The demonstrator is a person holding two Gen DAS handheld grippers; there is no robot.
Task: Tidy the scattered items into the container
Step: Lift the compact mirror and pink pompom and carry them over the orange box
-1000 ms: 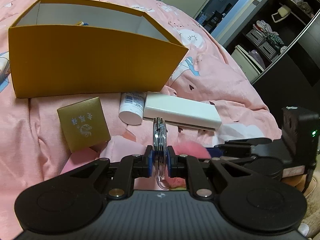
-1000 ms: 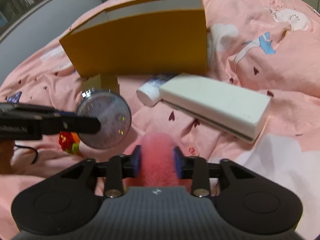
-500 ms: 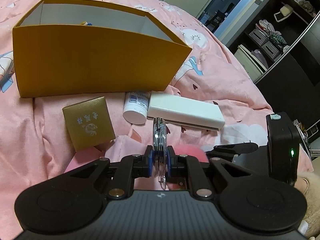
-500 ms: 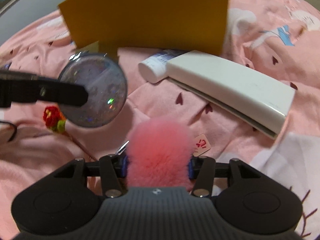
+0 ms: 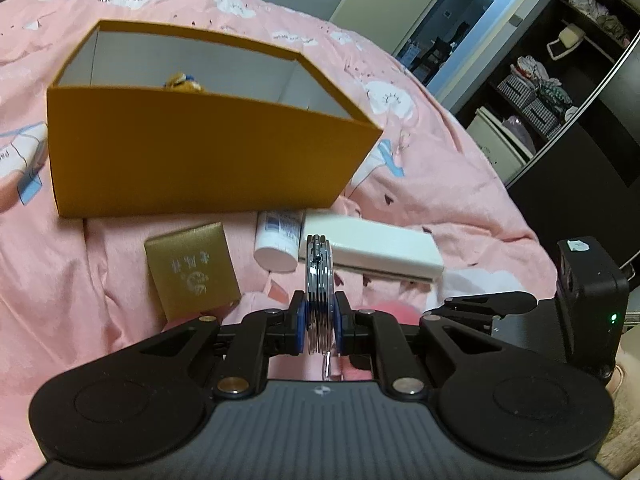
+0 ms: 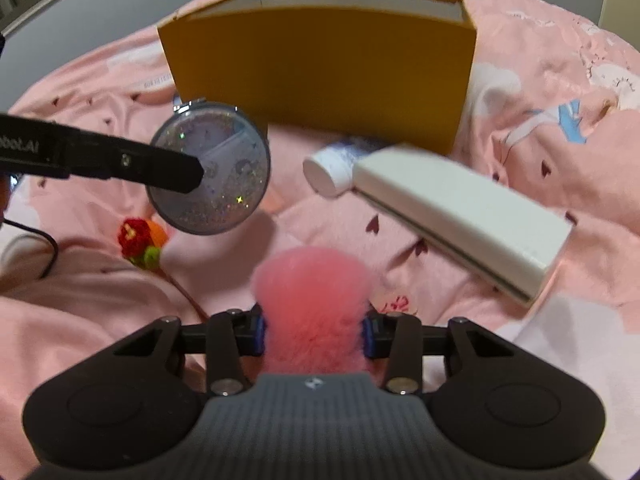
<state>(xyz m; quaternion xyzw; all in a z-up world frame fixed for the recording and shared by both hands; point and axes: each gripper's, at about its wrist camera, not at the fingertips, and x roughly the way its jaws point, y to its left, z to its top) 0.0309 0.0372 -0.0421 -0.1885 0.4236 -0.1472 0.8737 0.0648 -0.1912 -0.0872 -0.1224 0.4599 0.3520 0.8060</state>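
The yellow box (image 5: 192, 164) stands open-topped on the bed (image 5: 420, 184), and over its near wall a small yellow-and-blue toy (image 5: 182, 82) shows inside against the grey lining. Just in front of the box lie a gold packet (image 5: 192, 270) with pale characters, a white bottle (image 5: 278, 240) on its side, and a long white case (image 5: 384, 248) touching the bottle. The left tool (image 5: 319, 322) is clamped on a round glitter compact (image 5: 318, 280), held edge-on in its own camera; from the right wrist view the same compact (image 6: 210, 174) shows its sparkling face, lifted clear of the bedding. The right tool (image 6: 314, 330) is squeezed onto a pink fluffy pompom (image 6: 312, 292), near the white case (image 6: 460, 216). A small red, orange and green crocheted flower (image 6: 140, 242) rests on the covers below the compact. The bedspread is pink, printed with white clouds, hearts and blue figures, and rumpled. Beyond the bed, a door (image 5: 408, 4) stands open onto a bluish room, and dark shelving (image 5: 560, 80) holds baskets and folded things.
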